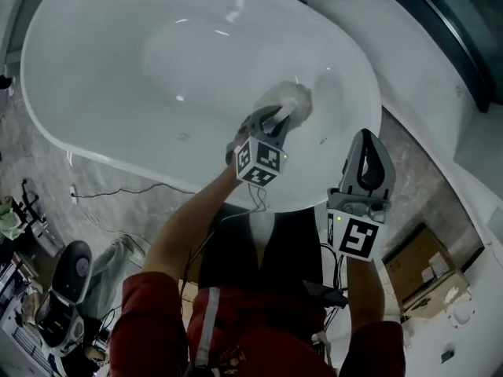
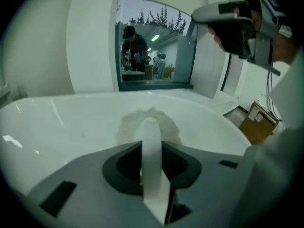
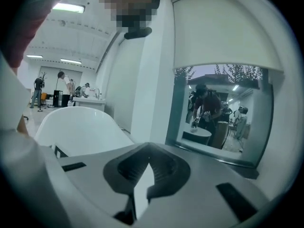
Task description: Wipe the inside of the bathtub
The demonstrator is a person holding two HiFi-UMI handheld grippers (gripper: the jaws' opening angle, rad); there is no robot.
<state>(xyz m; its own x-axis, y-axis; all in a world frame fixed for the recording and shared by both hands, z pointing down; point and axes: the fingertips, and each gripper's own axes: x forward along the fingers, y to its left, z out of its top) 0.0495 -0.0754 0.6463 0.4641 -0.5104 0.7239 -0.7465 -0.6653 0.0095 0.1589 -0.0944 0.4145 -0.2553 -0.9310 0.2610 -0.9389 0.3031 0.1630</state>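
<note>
The bathtub [image 1: 118, 69] basin lies open left of the cloth [image 1: 292, 102].

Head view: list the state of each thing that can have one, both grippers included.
Bathtub: no water showing, only the cloth inside.
Cloth: gripped, pressed against the tub's inner wall.
Left gripper: shut on the cloth, reaching into the tub.
Right gripper: shut, nothing between its jaws, held near the rim.
</note>
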